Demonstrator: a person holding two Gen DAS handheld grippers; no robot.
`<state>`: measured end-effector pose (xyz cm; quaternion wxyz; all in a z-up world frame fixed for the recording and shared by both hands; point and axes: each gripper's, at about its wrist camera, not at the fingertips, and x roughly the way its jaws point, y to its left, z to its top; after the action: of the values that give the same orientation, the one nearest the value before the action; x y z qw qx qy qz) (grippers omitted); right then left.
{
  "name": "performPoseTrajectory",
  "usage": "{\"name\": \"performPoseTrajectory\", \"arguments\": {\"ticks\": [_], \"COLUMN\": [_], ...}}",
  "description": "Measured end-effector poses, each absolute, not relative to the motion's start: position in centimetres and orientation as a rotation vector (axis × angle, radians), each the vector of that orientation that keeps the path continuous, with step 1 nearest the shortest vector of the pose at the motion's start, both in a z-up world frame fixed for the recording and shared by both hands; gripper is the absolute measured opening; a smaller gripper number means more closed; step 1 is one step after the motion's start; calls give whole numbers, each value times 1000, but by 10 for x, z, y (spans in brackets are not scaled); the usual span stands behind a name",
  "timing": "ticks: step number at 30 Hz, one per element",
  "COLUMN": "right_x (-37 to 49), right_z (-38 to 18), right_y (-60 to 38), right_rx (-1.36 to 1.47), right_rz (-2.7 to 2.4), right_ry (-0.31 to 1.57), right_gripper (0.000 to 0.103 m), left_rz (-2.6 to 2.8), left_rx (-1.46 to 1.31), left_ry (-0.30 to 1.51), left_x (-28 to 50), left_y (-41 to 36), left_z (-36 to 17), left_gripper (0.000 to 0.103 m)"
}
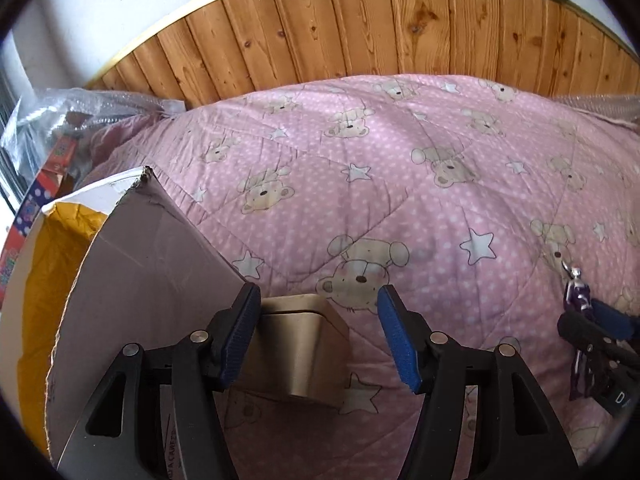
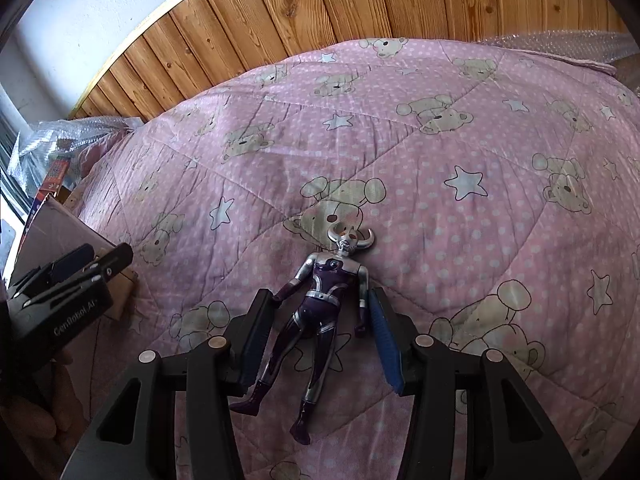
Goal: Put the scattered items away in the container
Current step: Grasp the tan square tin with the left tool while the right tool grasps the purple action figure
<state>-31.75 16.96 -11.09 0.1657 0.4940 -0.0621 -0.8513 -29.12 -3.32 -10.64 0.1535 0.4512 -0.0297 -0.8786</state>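
Note:
A purple and silver horned action figure (image 2: 324, 304) lies on its back on the pink bear-print quilt (image 2: 440, 128). My right gripper (image 2: 320, 340) is open, its fingers on either side of the figure's hips and arms, the left one close to a hand. In the left wrist view the figure (image 1: 576, 296) shows at the far right by that gripper. My left gripper (image 1: 320, 332) is open over a small gold box (image 1: 300, 352) on the quilt, beside a cardboard box (image 1: 132, 280) with an open flap and yellow inside.
A wooden panel wall (image 1: 360, 28) runs behind the bed. Bubble wrap and colourful boxes (image 1: 52, 148) are piled at the far left. More bubble wrap (image 2: 568, 46) lies at the back right. My left gripper (image 2: 72, 276) shows at the left of the right wrist view.

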Motion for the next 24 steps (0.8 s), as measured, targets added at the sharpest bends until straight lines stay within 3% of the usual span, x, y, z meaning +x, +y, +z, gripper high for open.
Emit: {"name": "performPoseTrajectory", "arguments": {"ticks": [3,6,14,18,24], "right_x": [-320,-319,-318,-320,-314], "right_z": [-111,-112,-113,-114,-109], "right_y": [170,169,167,170,173], "right_rx": [1423,1422,1440,1452,1473], "right_rz": [-2414,-2408,-2396,-2384,-2383], "right_ry": [-181,-164,-128,-169,-203], "right_gripper": [50,50,50,50,49], "left_rz": [-2459,-2340,-2325,-2382,-2412], "left_rx": [1294,1193,1365,1382,1422], "left_ry": [-157,-343,-61,64,122], "left_x": [-287,-278,-284,-283,-267], "left_y": [-25,-8,-34,-42,-42], "left_z": [-108,-112,-134,-134,-133], "left_gripper": [64,66,66,53,52]}}
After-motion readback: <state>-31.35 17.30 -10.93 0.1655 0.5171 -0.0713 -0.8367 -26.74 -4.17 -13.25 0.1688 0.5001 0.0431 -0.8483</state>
